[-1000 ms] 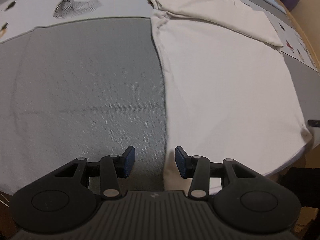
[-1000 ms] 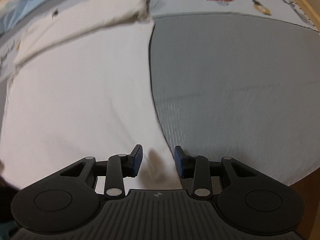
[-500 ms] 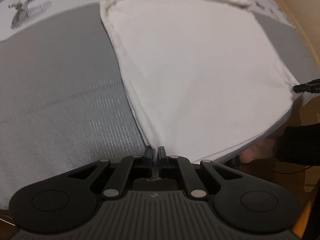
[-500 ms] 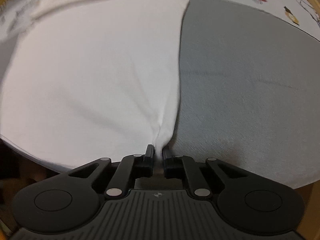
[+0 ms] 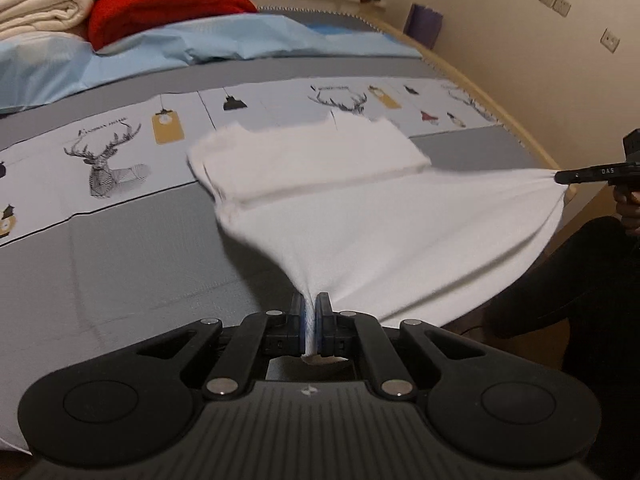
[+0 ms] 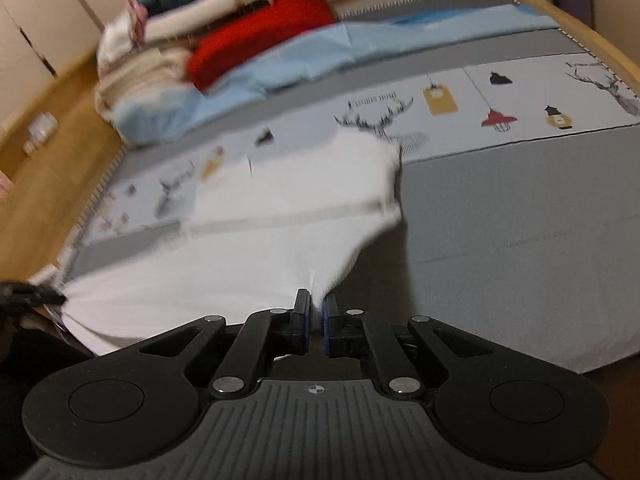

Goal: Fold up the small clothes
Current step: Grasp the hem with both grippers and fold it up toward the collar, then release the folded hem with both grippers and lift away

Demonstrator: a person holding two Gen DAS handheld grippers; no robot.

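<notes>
A white shirt (image 5: 360, 216) hangs stretched between both grippers above the grey bed cover (image 5: 120, 280). Its far part, with the folded sleeves, still lies on the printed strip. My left gripper (image 5: 310, 312) is shut on one bottom corner of the shirt. At the right edge of the left wrist view, my right gripper (image 5: 560, 178) pinches the other corner. In the blurred right wrist view the right gripper (image 6: 318, 312) has its jaws closing tight on the shirt (image 6: 260, 248), cloth bunched between the pads. The left gripper (image 6: 56, 300) shows at the far left, holding its corner.
A red cushion (image 5: 160, 4), cream folded blankets (image 5: 40, 8) and a light-blue sheet (image 5: 200, 44) lie at the head of the bed. A beige wall (image 5: 520, 40) runs along the bed's right side. A person's dark sleeve (image 5: 580, 280) is at lower right.
Both grippers closed on the shirt's bottom corners, then rose and tilted up, lifting the hem off the bed. The views now take in the whole bed.
</notes>
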